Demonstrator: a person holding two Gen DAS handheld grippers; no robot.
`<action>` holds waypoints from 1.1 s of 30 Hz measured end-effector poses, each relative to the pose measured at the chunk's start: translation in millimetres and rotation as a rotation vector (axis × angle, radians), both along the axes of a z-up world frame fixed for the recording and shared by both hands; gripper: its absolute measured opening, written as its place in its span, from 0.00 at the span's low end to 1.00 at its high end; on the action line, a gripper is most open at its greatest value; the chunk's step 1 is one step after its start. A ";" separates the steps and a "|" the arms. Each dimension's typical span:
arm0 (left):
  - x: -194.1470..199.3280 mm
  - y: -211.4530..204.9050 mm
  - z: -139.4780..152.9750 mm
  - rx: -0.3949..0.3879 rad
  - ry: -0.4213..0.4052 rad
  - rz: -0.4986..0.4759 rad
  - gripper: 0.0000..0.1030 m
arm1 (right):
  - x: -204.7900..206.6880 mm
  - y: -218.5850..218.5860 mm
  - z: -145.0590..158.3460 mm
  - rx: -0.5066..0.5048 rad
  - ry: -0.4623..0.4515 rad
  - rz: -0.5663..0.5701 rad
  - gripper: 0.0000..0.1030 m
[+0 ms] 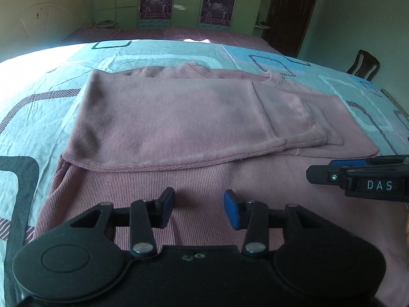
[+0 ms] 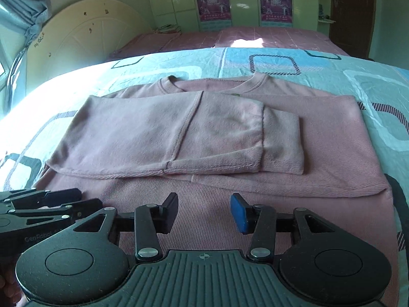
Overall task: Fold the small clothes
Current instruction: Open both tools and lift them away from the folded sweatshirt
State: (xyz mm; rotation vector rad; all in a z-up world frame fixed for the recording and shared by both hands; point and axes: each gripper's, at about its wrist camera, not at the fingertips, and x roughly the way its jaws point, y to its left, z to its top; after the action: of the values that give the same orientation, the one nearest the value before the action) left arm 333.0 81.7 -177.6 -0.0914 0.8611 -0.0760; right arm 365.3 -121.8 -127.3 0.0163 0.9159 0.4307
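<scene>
A pink sweater (image 1: 166,117) (image 2: 319,148) lies flat on the bed, neck away from me, with both sleeves (image 2: 179,133) folded across its chest. My left gripper (image 1: 199,209) hovers over the sweater's lower part, jaws open with only fabric beneath them. My right gripper (image 2: 204,213) hangs over the same lower part a little to the right, jaws open and empty. Each gripper shows in the other's view: the right gripper (image 1: 358,176) at the right edge, the left gripper (image 2: 43,202) at the left edge.
The bed wears a light blue sheet (image 1: 51,81) with dark square patterns. A second bed with a pink cover (image 2: 255,38) stands behind, then green wardrobes with posters (image 1: 217,5). A chair back (image 1: 363,64) rises at the far right, a headboard (image 2: 84,35) at the left.
</scene>
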 end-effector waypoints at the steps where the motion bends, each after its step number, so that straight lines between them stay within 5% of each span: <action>1: -0.4 -0.1 -0.6 0.011 0.000 -0.001 0.41 | -2.2 2.5 -2.0 -0.011 0.000 0.012 0.45; 6: -9.2 10.0 -2.0 0.048 0.004 0.031 0.41 | -18.2 0.8 -15.4 -0.121 -0.010 0.065 0.45; 22: -35.3 -23.4 13.9 0.020 0.024 0.112 0.42 | -52.7 -3.2 2.5 -0.012 -0.014 0.132 0.45; 33: -54.7 -25.6 2.2 0.107 0.040 0.124 0.45 | -78.0 -24.1 -13.6 -0.124 -0.031 0.160 0.45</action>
State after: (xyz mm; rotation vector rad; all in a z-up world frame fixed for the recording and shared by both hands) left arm 278.2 56.0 -175.4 -0.0458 0.8960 0.0883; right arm 287.3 -146.0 -140.9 -0.1772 0.9155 0.5205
